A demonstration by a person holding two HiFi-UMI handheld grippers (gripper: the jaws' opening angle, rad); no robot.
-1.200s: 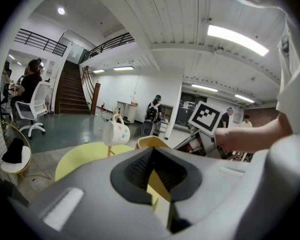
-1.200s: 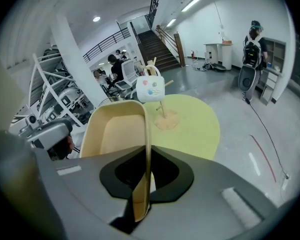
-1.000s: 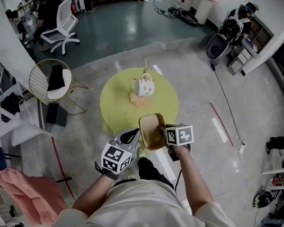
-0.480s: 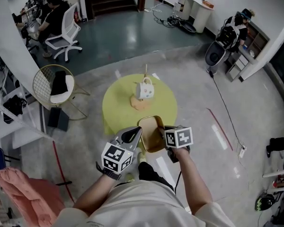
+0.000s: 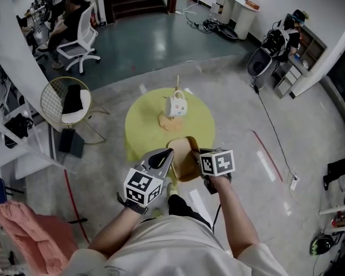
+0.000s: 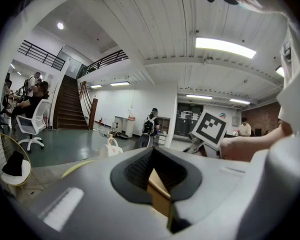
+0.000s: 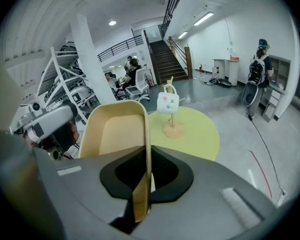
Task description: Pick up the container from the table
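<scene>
Tan container (image 5: 184, 156) at near edge of yellow table (image 5: 202, 124), L gripper (image 5: 161, 159) & R gripper (image 5: 198, 154) each w/ jaws clamped on opposite rims.

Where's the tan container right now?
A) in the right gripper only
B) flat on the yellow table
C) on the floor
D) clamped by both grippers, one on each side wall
D: the left gripper and the right gripper each have a wall of the container pinched between the jaws, as both gripper views show.
</scene>
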